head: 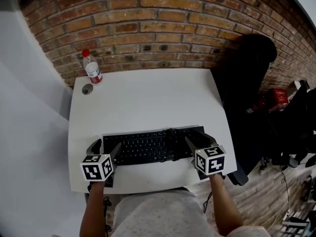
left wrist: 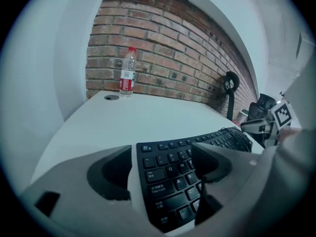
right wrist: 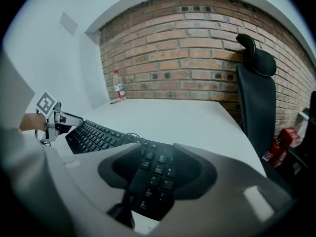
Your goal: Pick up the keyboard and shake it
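Currently the black curved plastic keyboard [head: 150, 146] is lying flat near the front edge of the white worktop [head: 148, 98], its ends sitting between the parted jaws of the left gripper [head: 105, 147] and right gripper [head: 199, 140].

A water bottle [head: 92, 67] is standing at the far left corner of the white table [head: 148, 95], a black chair [head: 245, 88] sitting beside its right edge.

Soft, even indoor light, no glare; fisheye bends edges, dark vignette in gripper views; jaws of left claw [left wrist: 162, 154] blurred; brick wall [left wrist: 163, 48] beyond it sharp.
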{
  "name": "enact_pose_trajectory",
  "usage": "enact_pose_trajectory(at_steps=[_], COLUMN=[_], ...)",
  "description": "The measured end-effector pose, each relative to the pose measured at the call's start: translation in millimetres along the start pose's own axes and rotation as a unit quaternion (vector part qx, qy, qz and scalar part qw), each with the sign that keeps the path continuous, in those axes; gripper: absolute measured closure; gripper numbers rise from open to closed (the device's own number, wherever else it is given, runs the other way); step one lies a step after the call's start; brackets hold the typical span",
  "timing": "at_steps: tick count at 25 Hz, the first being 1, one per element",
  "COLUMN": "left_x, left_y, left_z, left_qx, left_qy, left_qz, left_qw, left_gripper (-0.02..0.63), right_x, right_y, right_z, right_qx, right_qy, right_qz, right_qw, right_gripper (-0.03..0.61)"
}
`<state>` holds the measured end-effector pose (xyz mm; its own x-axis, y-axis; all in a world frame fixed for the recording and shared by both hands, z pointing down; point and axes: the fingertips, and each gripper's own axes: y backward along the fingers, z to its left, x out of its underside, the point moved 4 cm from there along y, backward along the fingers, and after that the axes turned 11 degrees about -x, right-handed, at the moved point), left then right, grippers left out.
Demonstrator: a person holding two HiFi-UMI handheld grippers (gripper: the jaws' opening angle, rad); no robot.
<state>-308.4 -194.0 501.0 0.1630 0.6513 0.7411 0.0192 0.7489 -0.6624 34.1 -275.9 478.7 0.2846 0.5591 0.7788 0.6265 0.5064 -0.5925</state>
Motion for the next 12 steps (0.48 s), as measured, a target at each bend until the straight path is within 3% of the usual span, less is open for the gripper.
enact_pose_trajectory(at_steps=[6, 12], left_x=[4, 6], left_y=[-10, -17], left_z=[3, 3], left_qx=[0.004, 0.001], left_qy=[0.021, 0.050], left_qz=[0.016, 0.032], left_qw=[0.9996, 0.9982], left_gripper=[0.186, 0.166], right_x=[4, 10], right_y=[4, -1], right_z=[-34, -57], right_qx=[-0.003, -0.032], right_qy=[-0.009, -0.039], right_qz=[0.008, 0.023], right_qw=[1.000, 0.998], right_gripper=[0.299, 0.235])
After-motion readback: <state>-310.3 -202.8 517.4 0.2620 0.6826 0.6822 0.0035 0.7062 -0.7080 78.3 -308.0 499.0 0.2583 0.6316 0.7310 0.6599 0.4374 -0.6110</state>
